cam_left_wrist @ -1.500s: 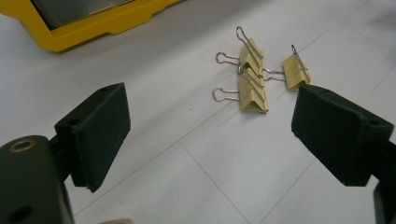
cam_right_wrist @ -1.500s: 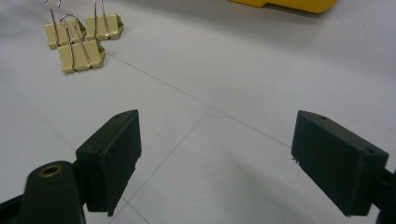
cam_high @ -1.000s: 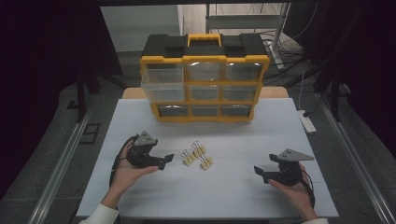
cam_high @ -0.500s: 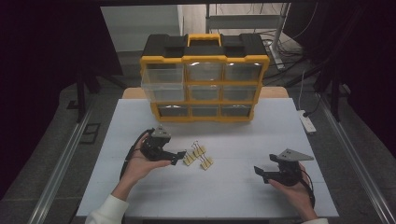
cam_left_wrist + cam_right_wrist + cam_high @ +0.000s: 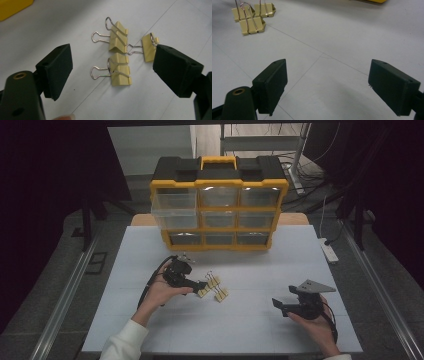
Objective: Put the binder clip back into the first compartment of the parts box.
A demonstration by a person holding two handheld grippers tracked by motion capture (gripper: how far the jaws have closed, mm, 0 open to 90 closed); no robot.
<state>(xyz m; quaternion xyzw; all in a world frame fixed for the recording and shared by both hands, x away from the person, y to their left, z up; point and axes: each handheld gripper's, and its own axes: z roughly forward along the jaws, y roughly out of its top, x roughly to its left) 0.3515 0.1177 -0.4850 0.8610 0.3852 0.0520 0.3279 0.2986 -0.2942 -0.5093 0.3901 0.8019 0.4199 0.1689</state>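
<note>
Three yellow binder clips [image 5: 120, 58] with wire handles are clustered flat, near the organiser's six o'clock.

Binder clips [image 5: 120, 58]: matt yellow bodies, shiny wire handles. Table [image 5: 250, 320]: smooth matt white. Organizer [image 5: 219, 202]: glossy plastic.

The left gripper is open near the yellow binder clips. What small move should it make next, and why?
Probably lower the left gripper and close on the nearest binder clip. Its jaws stand wide open with that clip lying between them on the table, not yet gripped. The right gripper rests open, far from the clips.
</note>
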